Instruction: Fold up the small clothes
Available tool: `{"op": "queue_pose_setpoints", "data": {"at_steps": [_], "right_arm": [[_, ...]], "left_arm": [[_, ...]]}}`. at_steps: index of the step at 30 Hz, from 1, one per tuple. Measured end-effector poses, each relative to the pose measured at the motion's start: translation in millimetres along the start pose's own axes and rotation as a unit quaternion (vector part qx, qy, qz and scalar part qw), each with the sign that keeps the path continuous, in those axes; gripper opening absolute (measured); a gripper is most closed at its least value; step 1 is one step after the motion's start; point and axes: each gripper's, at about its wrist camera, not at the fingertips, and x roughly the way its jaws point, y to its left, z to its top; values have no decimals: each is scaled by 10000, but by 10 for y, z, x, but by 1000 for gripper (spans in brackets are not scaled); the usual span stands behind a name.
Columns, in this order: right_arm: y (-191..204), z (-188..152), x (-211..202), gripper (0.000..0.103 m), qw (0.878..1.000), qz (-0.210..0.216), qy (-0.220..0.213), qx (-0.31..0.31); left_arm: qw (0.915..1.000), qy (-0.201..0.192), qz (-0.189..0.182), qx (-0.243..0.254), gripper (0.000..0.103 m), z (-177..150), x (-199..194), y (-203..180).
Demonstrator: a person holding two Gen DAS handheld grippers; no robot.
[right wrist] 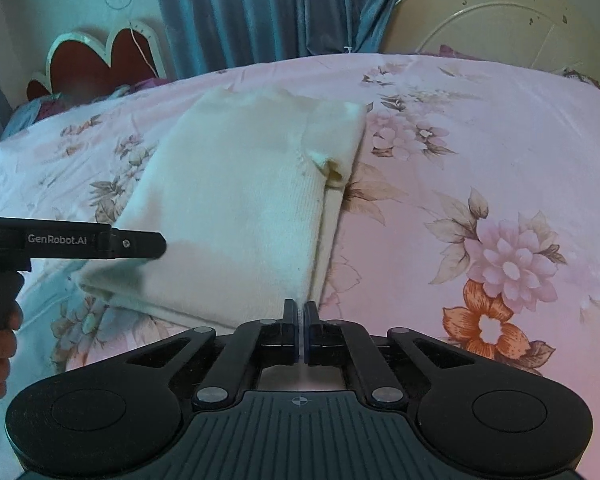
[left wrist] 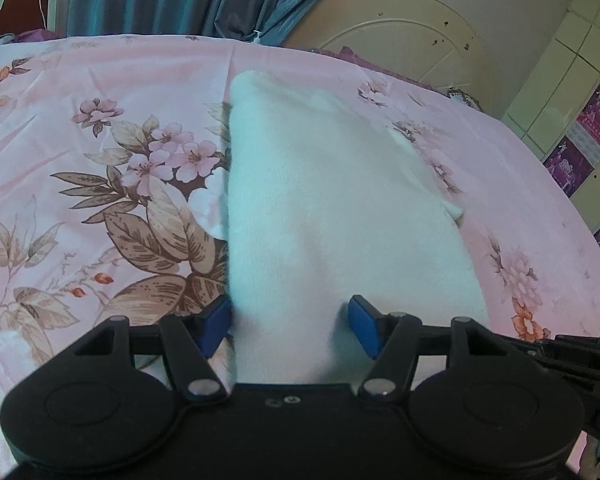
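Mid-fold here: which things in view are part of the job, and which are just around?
Job:
- white garment
- left gripper
- right gripper

Just around:
- floral bedsheet
- blue curtain
- heart-shaped headboard
- cream round panel

A home bedroom. A bed (right wrist: 480, 128) covered with a pink floral sheet fills most of both views. Behind it hang blue-grey curtains (right wrist: 268, 12) against a cream wall, with a red heart-shaped headboard (right wrist: 100, 60) to one side. Cream wardrobe doors (left wrist: 572, 92) carrying purple stickers stand at the far right.
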Motion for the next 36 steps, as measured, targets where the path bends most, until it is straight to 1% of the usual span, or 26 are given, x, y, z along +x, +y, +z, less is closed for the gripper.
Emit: {"op": "queue_pose_setpoints", "data": {"at_steps": [1, 3, 6, 8, 10, 11, 12, 13, 14, 15, 17, 20, 23, 25, 26, 27, 32, 34, 36], "right_arm": [[-10, -16, 54, 1, 9999, 16, 123, 8], [-9, 4, 66, 1, 9999, -10, 108, 3], [-22, 40, 22, 2, 10000, 15, 24, -9], [-54, 60, -5, 3, 9999, 83, -32, 104], [-89, 96, -15, 5, 9997, 98, -96, 201], [-123, 126, -18, 11, 9993, 117, -134, 322], [-161, 157, -22, 24, 9988, 131, -191, 433], [-192, 189, -26, 34, 9982, 137, -245, 524], [-229, 234, -37, 52, 9974, 137, -336, 628], [-250, 271, -47, 56, 9966, 140, -420, 696], [-302, 371, -39, 56, 9951, 205, -488, 834], [-403, 538, 61, 56, 9909, 427, -476, 1182], [-505, 683, 245, 57, 9849, 637, -419, 1552], [-568, 757, 380, 62, 9798, 804, -355, 1797], [-603, 794, 454, 71, 9765, 912, -331, 1923], [-632, 830, 532, 78, 9738, 977, -330, 2029], [-746, 896, 827, 78, 9673, 1111, -245, 2267], [-795, 881, 895, 78, 9614, 1320, -317, 2393], [-789, 880, 917, 78, 9603, 1411, -319, 2385]], "left_arm": [[10000, 5, 36, 65, 65, -17, 32, -6], [9999, 3, 75, 137, 66, -19, 49, -29], [9999, 69, 61, 115, 71, 25, 46, -38], [9998, 89, 117, 101, 78, 51, 38, -41], [9998, 60, 180, 92, 79, 82, 12, -41], [9998, 22, 181, 88, 80, 102, -11, -41], [9998, -26, 179, 72, 81, 127, -38, -40], [9998, -79, 179, 59, 84, 149, -65, -40], [9997, -136, 178, 55, 87, 178, -90, -40], [9997, -187, 172, 55, 88, 208, -110, -40], [9994, -277, 176, 59, 93, 282, -130, -25], [9993, -318, 183, -112, 93, 425, -84, 61], [9987, -316, 93, -377, 93, 577, 12, 180], [9982, -289, 50, -520, 93, 653, 106, 250], [9980, -245, 10, -590, 93, 683, 164, 281], [9977, -194, -47, -655, 93, 699, 219, 309], [9950, 18, -463, -885, 92, 716, 511, 401], [9948, -46, -553, -854, 93, 712, 569, 399], [9947, -73, -615, -815, 88, 716, 599, 381]]}}
